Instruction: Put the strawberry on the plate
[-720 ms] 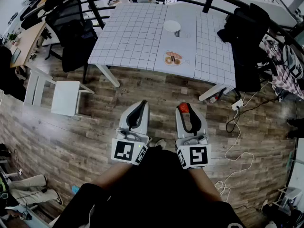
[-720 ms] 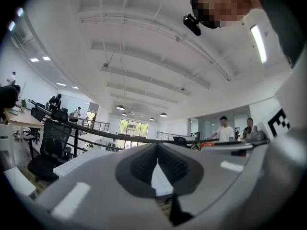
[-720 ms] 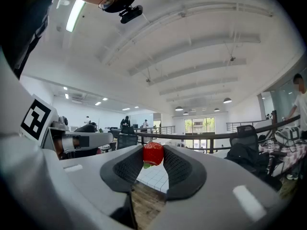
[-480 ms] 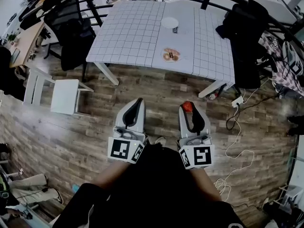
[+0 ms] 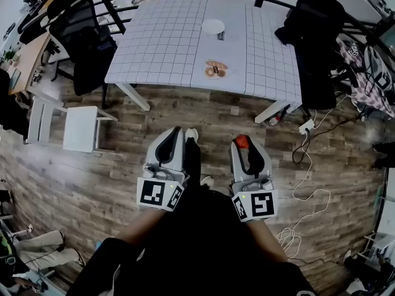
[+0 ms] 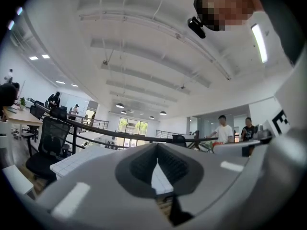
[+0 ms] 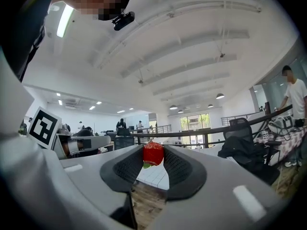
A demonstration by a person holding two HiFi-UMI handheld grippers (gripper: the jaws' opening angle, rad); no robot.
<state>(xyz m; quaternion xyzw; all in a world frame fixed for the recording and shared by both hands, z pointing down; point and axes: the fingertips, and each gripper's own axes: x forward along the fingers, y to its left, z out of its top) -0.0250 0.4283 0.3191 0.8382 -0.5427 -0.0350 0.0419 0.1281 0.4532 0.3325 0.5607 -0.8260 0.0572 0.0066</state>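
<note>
A red strawberry (image 5: pixel 241 142) (image 7: pixel 153 154) is pinched between the tips of my right gripper (image 5: pixel 242 143) (image 7: pixel 154 157), which is shut on it. My left gripper (image 5: pixel 177 132) (image 6: pixel 157 150) is held beside it at the same height, shut and empty, its pads meeting at the tip. Both hover over the wooden floor, well short of the white gridded table (image 5: pixel 166 42). A small white plate (image 5: pixel 213 26) lies far back on that table. A second plate with orange food (image 5: pixel 215 68) lies near its front edge.
A black office chair (image 5: pixel 80 39) stands left of the table, and a chair draped in dark clothing (image 5: pixel 315 42) right of it. A white stool (image 5: pixel 80 128) is on the floor at the left, cables (image 5: pixel 305 165) at the right. A shoe (image 5: pixel 192 134) shows between the grippers.
The table has slid up and slightly left in the head view. A shoe has come into sight between the grippers. Both grippers keep their hold and spacing.
</note>
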